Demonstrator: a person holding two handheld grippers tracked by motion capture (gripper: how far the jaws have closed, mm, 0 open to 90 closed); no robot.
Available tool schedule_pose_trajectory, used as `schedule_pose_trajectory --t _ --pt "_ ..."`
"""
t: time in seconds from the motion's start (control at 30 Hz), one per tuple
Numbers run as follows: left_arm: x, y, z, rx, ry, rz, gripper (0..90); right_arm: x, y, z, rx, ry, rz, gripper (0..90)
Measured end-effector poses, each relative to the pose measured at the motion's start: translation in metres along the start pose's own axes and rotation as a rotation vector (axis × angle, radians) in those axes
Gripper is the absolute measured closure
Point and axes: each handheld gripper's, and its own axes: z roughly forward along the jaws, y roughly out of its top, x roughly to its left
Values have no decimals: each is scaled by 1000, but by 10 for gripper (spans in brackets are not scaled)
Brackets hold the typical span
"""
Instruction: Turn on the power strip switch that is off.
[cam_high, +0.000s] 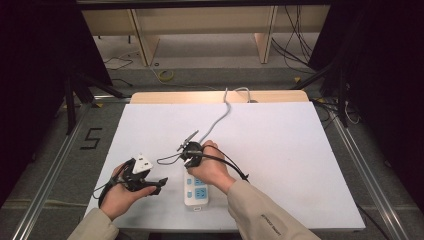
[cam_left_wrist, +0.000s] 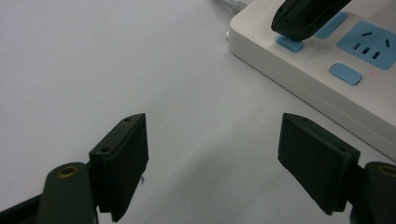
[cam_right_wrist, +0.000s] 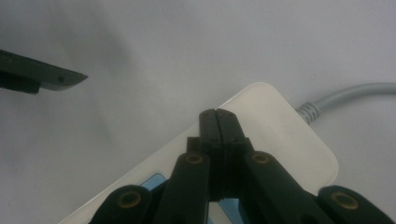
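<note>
Nearest to us in the high view, two beige sleeves come in from the bottom edge, each hand holding a gripper over a white table (cam_high: 280, 150). Our left gripper (cam_high: 159, 186) sits low at the left, its jaws spread wide with nothing between them; in the left gripper view the two black pads (cam_left_wrist: 123, 163) hang apart above bare table. Just to its right lies a white power strip (cam_high: 196, 192), its long side running away from us, with blue sockets and blue buttons on top. In the left gripper view the strip (cam_left_wrist: 322, 88) sits ahead and to the right of the open jaws, near but not touching them.

Our right gripper (cam_high: 191, 161) hovers over the far end of the strip. Its jaws are pressed together with nothing between them; in the right gripper view the joined tips (cam_right_wrist: 217, 123) point down at the strip's rounded end. We cannot tell whether they touch it. Beyond, a grey cable (cam_high: 220, 117) leaves the strip and runs to the table's far edge.
</note>
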Motion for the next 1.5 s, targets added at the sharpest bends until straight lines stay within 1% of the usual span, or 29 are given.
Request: schedule_pose_trajectory --t 0.07,0.2,0.43,0.53,0.63,0.67,0.7,0.8,0.87,0.93,0.97,1.03,1.07,1.1,1.33,1.5 --pt "0 0 0 -1 1 -2 243 2 0 0 6 -11 -12 900" --pt "0 0 0 0 0 -1 242 2 0 1 8 -10 -3 900" --pt "0 0 0 5 1 5 243 4 1 2 20 -25 -12 900" --pt "0 0 0 5 2 3 243 6 2 3 14 0 -1 900" --pt "0 0 -1 1 4 -2 243 11 4 4 28 -34 -24 900" --pt "0 0 -1 2 4 -1 243 12 5 4 34 -37 -26 900" --pt "0 0 -1 7 2 5 243 11 5 4 34 -31 -18 900" --pt "0 0 -1 5 2 4 243 7 4 4 29 -5 14 900" --pt "0 0 -1 6 2 4 243 7 4 4 30 -4 11 900" --pt "0 0 -1 6 2 4 243 6 4 4 30 -1 18 900" --pt "0 0 -1 3 4 1 243 5 4 4 23 -11 11 900" --pt "0 0 -1 2 4 0 243 3 4 4 16 -19 19 900" --pt "0 0 -1 7 2 5 243 3 4 4 19 -22 18 900" --pt "0 0 -1 2 2 0 243 3 4 4 20 -22 18 900" --pt "0 0 -1 1 5 -2 243 4 4 4 19 -29 24 900" --pt "0 0 -1 5 5 -1 243 6 4 5 27 -44 21 900"
